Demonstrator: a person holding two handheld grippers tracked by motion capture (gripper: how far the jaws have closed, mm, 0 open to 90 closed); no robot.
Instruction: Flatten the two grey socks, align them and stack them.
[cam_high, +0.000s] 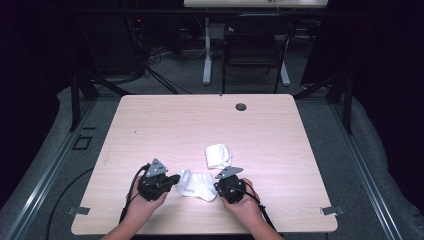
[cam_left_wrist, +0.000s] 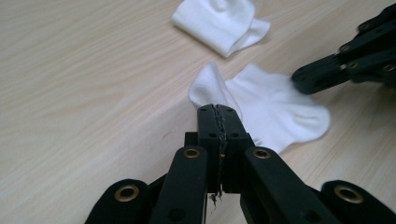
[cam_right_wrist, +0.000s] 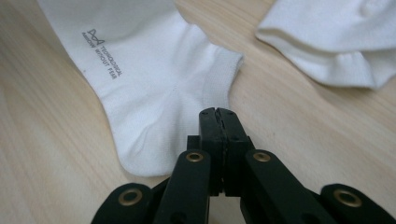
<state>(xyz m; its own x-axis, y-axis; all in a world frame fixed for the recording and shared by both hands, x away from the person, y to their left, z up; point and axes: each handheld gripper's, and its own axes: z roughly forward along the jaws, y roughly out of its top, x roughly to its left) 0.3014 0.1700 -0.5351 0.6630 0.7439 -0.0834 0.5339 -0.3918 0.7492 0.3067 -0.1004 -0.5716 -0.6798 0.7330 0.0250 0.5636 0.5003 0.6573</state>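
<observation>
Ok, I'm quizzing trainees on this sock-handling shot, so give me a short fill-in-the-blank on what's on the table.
1. The number of white socks on the table is ____.
2. The jaws of the left gripper and the right gripper are both ____.
3. The nearer sock bears small printed ____ on its side.
4. The farther sock lies ____ from the grippers.

Missing words: two; shut; lettering; apart

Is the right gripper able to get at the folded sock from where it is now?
Probably yes. The right gripper sits at the flat sock, and the folded sock lies just beyond it on bare table, with nothing between. Its jaws are shut and must open first.
</observation>
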